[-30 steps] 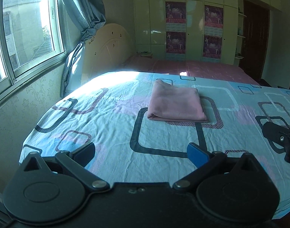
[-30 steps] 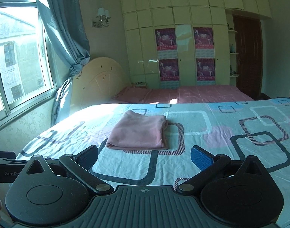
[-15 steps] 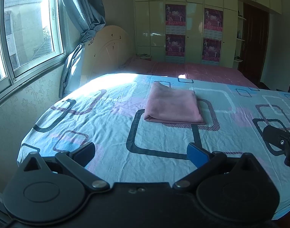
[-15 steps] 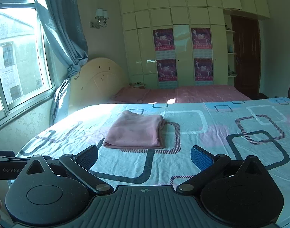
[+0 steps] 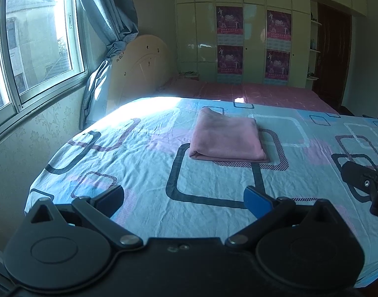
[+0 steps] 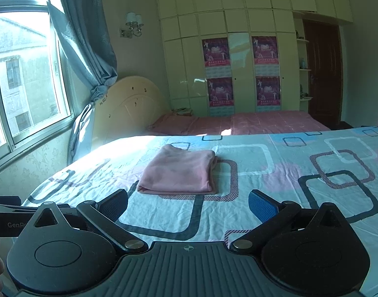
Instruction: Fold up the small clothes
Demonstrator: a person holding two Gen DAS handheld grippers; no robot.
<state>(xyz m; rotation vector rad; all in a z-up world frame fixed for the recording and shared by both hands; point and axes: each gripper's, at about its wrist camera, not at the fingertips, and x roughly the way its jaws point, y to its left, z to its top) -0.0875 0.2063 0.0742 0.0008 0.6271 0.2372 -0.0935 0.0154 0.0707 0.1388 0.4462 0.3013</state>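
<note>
A pink garment point(image 5: 227, 138) lies folded into a neat rectangle on the patterned blue bedsheet point(image 5: 144, 163); it also shows in the right wrist view point(image 6: 180, 173). My left gripper point(image 5: 184, 198) is open and empty, held back from the garment above the near part of the bed. My right gripper point(image 6: 187, 204) is open and empty, also short of the garment. Part of the right gripper point(image 5: 367, 185) shows at the right edge of the left wrist view, and part of the left gripper point(image 6: 5, 220) at the left edge of the right wrist view.
A window point(image 5: 33, 49) and blue curtain point(image 5: 107, 12) are on the left wall. A cream headboard point(image 5: 137, 69) and a pink bed point(image 5: 250, 91) stand behind, before a wardrobe point(image 6: 238, 61). A dark door point(image 6: 322, 74) is at the right.
Both grippers have drawn back and risen slightly from the folded garment, which looks a little smaller and farther. Both stay open and the garment has not moved.
</note>
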